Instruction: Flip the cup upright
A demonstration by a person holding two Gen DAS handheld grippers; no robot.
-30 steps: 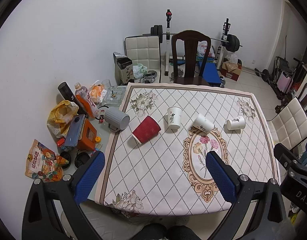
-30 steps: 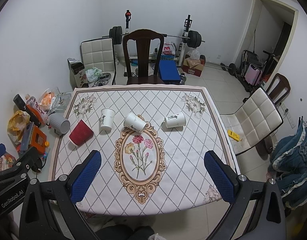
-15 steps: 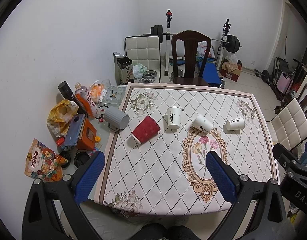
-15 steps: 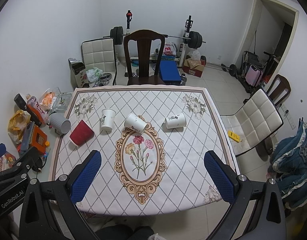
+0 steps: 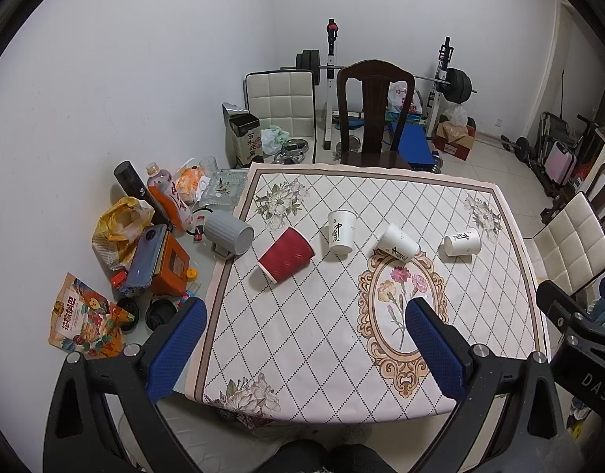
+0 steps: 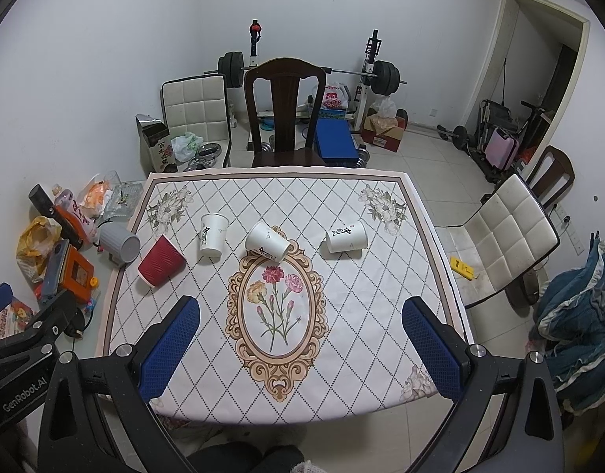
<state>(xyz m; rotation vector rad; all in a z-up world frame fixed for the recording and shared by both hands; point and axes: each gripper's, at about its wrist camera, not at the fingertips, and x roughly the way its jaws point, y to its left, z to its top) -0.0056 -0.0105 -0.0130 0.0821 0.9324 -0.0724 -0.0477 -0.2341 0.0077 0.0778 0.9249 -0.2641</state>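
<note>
Four cups lay in a row across the table [image 6: 381, 276]: a red cup [image 5: 286, 254] on its side at the left, then a white cup [image 5: 340, 231], a tipped cup [image 5: 397, 242] and a far cup [image 5: 462, 241]. The left gripper [image 5: 306, 349] and right gripper [image 6: 300, 349] hung near the table's front edge, jaws spread wide, gripping nothing.
</note>
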